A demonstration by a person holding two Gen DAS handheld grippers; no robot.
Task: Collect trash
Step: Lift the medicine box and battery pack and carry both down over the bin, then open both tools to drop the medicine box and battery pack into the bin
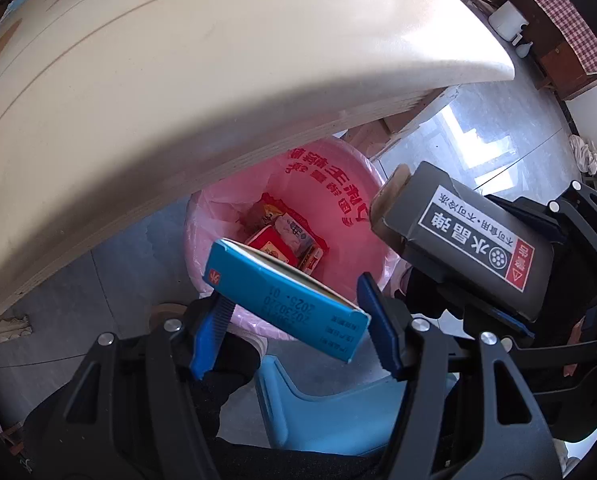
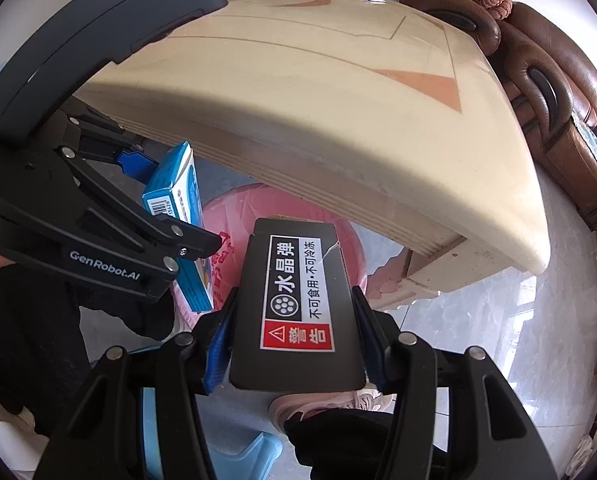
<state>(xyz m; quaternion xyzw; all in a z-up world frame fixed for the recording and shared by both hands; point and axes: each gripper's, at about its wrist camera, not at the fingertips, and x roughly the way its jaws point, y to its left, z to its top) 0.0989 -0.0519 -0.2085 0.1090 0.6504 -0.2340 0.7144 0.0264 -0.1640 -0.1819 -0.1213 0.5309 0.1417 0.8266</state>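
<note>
A pink-lined trash bin (image 1: 338, 200) stands on the floor under the table edge, with several red and white wrappers (image 1: 286, 240) inside; it also shows in the right wrist view (image 2: 282, 208). My left gripper (image 1: 294, 320) is shut on a blue carton (image 1: 286, 296) and holds it tilted above the bin's near rim; the carton shows in the right wrist view (image 2: 178, 216) too. My right gripper (image 2: 294, 340) is shut on a dark grey box (image 2: 294, 304) with a white and red warning label, held over the bin's right side (image 1: 470, 240).
A cream table top (image 1: 178, 80) overhangs the bin closely. A light blue plastic stool (image 1: 330, 412) stands below the grippers. A brown sofa (image 2: 538, 80) lies behind the table. Shiny grey floor tiles (image 2: 478, 320) spread to the right.
</note>
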